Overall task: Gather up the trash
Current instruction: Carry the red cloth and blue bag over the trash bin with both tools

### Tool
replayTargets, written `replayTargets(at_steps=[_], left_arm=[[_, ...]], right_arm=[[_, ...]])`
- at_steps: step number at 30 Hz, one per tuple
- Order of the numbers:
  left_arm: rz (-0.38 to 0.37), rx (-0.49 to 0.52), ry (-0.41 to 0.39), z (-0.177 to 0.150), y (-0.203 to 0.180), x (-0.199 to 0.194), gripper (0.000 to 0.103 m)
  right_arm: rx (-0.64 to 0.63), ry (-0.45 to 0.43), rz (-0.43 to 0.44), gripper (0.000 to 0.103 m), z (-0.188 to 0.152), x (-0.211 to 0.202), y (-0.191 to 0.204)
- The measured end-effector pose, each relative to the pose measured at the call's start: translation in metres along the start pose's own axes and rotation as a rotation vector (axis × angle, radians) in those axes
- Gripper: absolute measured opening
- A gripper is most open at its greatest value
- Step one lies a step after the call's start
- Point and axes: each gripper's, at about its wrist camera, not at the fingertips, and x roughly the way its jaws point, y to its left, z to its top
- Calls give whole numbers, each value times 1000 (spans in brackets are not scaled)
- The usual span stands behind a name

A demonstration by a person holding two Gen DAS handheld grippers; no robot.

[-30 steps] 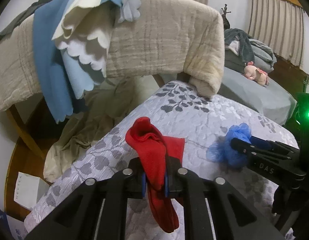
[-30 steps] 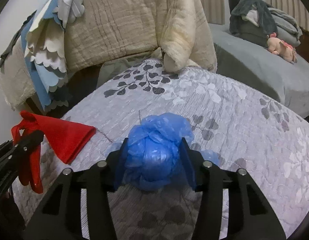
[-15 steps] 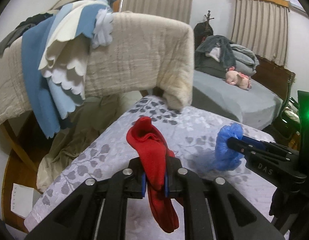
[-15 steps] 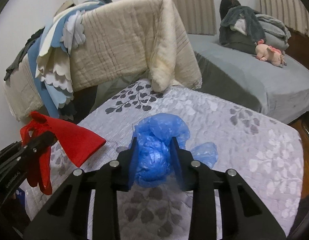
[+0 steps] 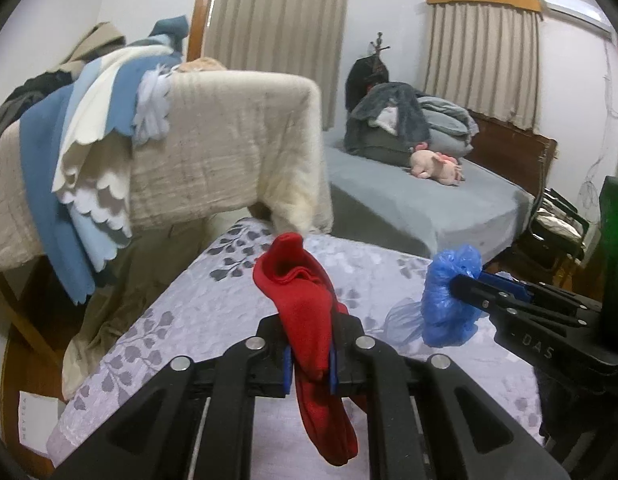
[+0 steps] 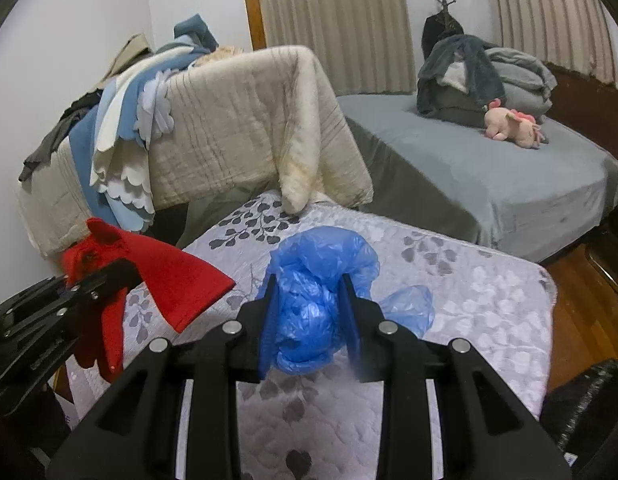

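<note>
A red cloth (image 5: pixel 305 296) hangs from my left gripper (image 5: pixel 309 360), whose pads are shut on its middle; its lower end dangles below the jaws. A crumpled blue plastic bag (image 6: pixel 317 264) is pinched in my right gripper (image 6: pixel 309 312), with a loose flap trailing right. Both are held above the leaf-patterned grey mattress (image 6: pixel 489 300). In the left wrist view the right gripper (image 5: pixel 461 284) with the blue bag (image 5: pixel 445 312) is at the right. In the right wrist view the left gripper (image 6: pixel 121 272) with the red cloth (image 6: pixel 177 280) is at the left.
A beige quilt (image 5: pixel 229 140) with blue and white blankets hangs over a rail behind the mattress. A grey bed (image 5: pixel 409 200) beyond holds a pink plush toy (image 5: pixel 437 164) and piled clothes. Paper (image 5: pixel 33 416) lies on the floor at left. A black bag (image 6: pixel 589 400) sits at lower right.
Both grippers have risen from the mattress, carrying the red cloth and the blue bag. The right jaws have squeezed the bag narrower, and more of the room shows.
</note>
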Motion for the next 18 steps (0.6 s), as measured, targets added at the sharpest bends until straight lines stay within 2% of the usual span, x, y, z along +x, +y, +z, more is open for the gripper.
replayTargets(at_steps=[18], left_arm=[[-160,98,-70,6,-96,-61,12]], right_arm=[[57,-128,-108,28,-15,-130,-54]])
